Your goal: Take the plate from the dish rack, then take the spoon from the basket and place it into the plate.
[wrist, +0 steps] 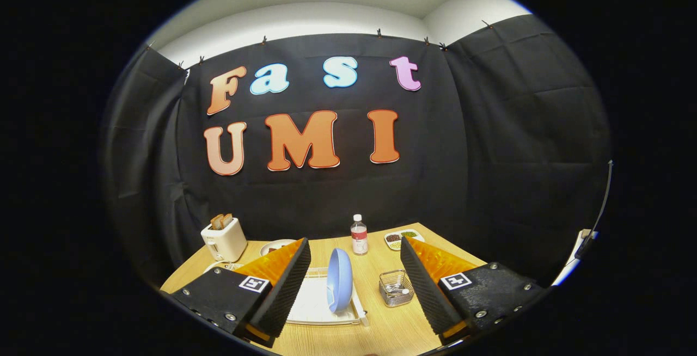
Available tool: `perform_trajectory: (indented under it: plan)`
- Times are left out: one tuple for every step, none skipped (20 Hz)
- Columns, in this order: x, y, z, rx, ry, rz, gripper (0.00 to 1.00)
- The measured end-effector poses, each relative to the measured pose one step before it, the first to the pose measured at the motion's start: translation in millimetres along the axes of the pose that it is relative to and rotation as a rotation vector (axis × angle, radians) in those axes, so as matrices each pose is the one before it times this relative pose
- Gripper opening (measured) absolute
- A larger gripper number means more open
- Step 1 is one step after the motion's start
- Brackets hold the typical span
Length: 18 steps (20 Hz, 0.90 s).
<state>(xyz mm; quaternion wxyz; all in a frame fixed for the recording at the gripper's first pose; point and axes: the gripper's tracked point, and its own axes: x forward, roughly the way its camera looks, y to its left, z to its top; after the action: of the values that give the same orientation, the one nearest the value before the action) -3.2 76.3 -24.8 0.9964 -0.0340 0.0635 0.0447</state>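
Note:
A light blue plate [340,280] stands upright on edge in a white dish rack [318,304] on the wooden table. It lies between my two fingers, a little ahead of them. My gripper [355,259] is open wide, and neither finger touches the plate. Just right of the rack sits a small wire basket [396,288], close to my right finger, with a pale spoon handle [396,290] lying inside it.
At the table's far side stand a white toaster [224,239] with bread slices, a clear bottle [358,235], a divided snack tray [403,237] and a small white dish [275,246]. The wooden table [381,329] reaches back to the black cloth wall.

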Motion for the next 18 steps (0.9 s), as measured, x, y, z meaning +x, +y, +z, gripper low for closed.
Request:
perform_trajectory:
  plan:
    - [2.11, 1.48, -0.14, -0.00629, 0.00278, 0.00178, 0.98]
    - [2.96, 3.2, -2.1, -0.00561, 0.00634, 0.00441, 0.98]
    - [3.51, 4.34, -0.49, -0.00594, 0.00562, 0.00658, 0.98]
    - [2.62, 3.1, -0.86, -0.00558, 0.00704, 0.00427, 0.98]
    - [3.94, 3.78, -0.96, -0.00557, 0.0081, 0.0043, 0.98]
    - [4.77, 4.2, -1.28, -0.00769, 0.00821, 0.00432, 0.98]
    - [6.07, 4.57, -1.4, -0.01011, 0.01033, 0.00353, 0.98]
    - [4.91, 4.08, -3.07, -0.01445, 0.01342, 0.00597, 0.98]
    - [7.52, 4.23, -2.61, -0.01859, 0.01824, 0.00262, 0.98]
    - [6.07, 4.39, -3.5, -0.02081, 0.01579, 0.00244, 0.98]
    - [6.23, 3.29, -3.64, -0.02274, 0.01677, -0.00244, 0.99]
    - [6.4, 1.96, -2.49, -0.02361, 0.01201, -0.00263, 0.99]
    - [5.79, 0.43, -3.22, -0.02306, 0.01374, -0.0106, 0.99]
    - [7.3, 0.26, -5.22, -0.02186, 0.02491, -0.01137, 0.98]
    - [5.39, 0.51, -6.41, -0.01171, 0.02874, -0.00663, 0.98]
    - [5.45, 2.34, -4.59, -0.00679, 0.02537, -0.00157, 0.98]
    - [6.07, 3.14, -3.49, -0.01011, 0.01845, 0.0003, 0.98]
    - [6.72, 1.44, -2.56, -0.01788, 0.01712, -0.00584, 0.98]
